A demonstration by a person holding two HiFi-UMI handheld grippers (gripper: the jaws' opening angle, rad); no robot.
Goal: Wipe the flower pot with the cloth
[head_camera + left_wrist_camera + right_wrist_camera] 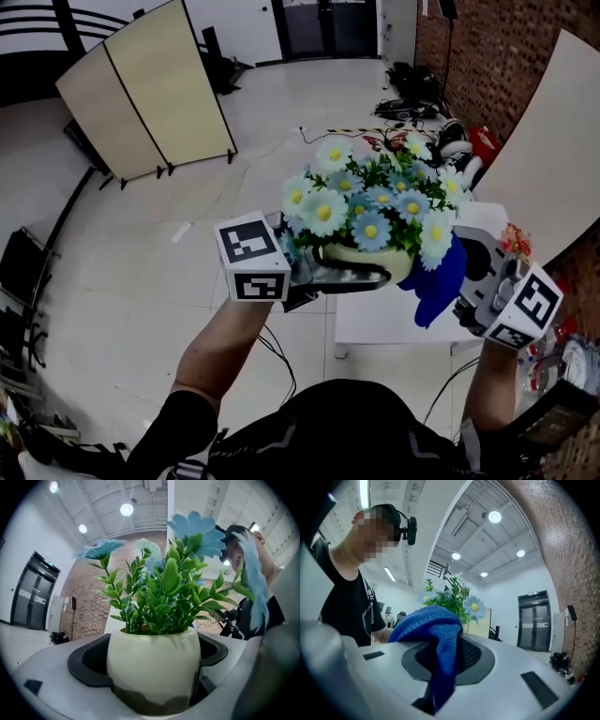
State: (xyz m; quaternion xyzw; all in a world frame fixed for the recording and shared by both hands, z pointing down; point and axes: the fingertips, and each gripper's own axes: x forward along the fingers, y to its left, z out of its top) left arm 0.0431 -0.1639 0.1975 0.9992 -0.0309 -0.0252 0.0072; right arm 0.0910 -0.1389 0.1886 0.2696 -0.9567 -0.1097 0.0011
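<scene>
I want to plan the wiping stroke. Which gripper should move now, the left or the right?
The right gripper: its jaws are shut on the blue cloth, which hangs beside the cream flower pot. The left gripper is clamped on the pot, so it should probably only steady it.

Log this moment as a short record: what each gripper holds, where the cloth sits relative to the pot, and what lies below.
left gripper: shut on the flower pot, jaws on either side of its cream body
flowers: blue and white daisies with green leaves, standing in the pot
right gripper: shut on the blue cloth, which drapes over one jaw
cloth vs pot: at the pot's right side in the head view; contact cannot be told
table: white, below the pot and cloth
</scene>
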